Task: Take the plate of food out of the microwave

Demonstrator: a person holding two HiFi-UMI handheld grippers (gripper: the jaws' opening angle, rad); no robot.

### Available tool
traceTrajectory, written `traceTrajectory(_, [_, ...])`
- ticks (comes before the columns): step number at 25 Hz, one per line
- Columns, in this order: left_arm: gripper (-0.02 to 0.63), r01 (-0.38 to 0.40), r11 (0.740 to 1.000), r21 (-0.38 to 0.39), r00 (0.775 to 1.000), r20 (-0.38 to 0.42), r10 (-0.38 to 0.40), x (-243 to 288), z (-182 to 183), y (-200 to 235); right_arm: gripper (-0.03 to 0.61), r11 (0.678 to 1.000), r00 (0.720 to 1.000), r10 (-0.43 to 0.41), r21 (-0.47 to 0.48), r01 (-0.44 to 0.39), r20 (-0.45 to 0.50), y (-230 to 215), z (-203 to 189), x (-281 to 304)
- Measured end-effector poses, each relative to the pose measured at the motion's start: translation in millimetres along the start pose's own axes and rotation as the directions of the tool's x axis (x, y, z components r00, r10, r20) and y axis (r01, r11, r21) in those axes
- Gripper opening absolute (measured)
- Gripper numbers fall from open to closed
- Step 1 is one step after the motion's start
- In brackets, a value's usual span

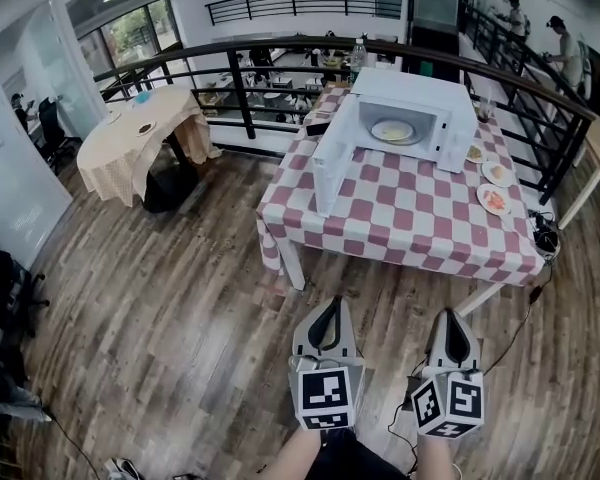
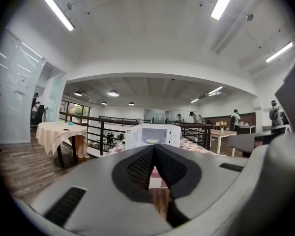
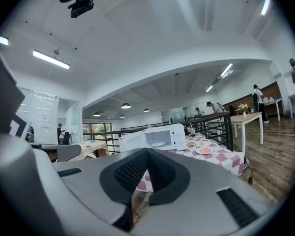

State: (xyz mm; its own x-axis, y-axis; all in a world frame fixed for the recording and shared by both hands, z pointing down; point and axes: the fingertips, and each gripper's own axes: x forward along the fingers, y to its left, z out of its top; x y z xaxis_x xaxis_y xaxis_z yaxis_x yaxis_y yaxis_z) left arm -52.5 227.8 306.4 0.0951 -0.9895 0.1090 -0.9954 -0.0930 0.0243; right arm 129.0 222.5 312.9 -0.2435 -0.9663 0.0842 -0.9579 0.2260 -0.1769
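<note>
located on the bench (image 1: 410,223), under a red-and-white checked cloth: white microwave (image 1: 420,98), door (image 1: 335,163) swung wide open on its left side. found inside the cavity, lying flat: plate of food (image 1: 392,130), round, with pale contents. touched by neither gripper; not yet taken out.

noted low in the head view, over the wooden floor (image 1: 160,298) and well apart from the bench: left gripper (image 1: 330,308), pressed together at the tips, pinching nothing; only a thin slit behind the tips in the left gripper view. just beside it, on the right: right gripper (image 1: 457,320), pressed fully together, likewise empty. both pointed toward the bench and the open microwave, marker cubes facing up.

recorded on the bench to the right of the microwave: three small plates (image 1: 495,198) with food, close to the cloth's right edge, apart from one another. behind the microwave: clear bottle (image 1: 358,56), upright.

further off: black railing (image 1: 240,83) running behind the bench; round bench (image 1: 140,138) to the left, draped in a beige cloth, with small items on top too small to identify; persons (image 1: 560,43) standing at the far right beyond the railing.
</note>
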Motion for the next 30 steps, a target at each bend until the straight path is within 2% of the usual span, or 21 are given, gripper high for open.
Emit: traceTrajectory(30, [0.015, 0.084, 0.996, 0.004, 0.996, -0.006, -0.084, 164.6, 14.5, 30.9, -0.009, 0.997, 0.997, -0.077, 0.009, 0.077, -0.004, -19.6, 10.4, 153.0])
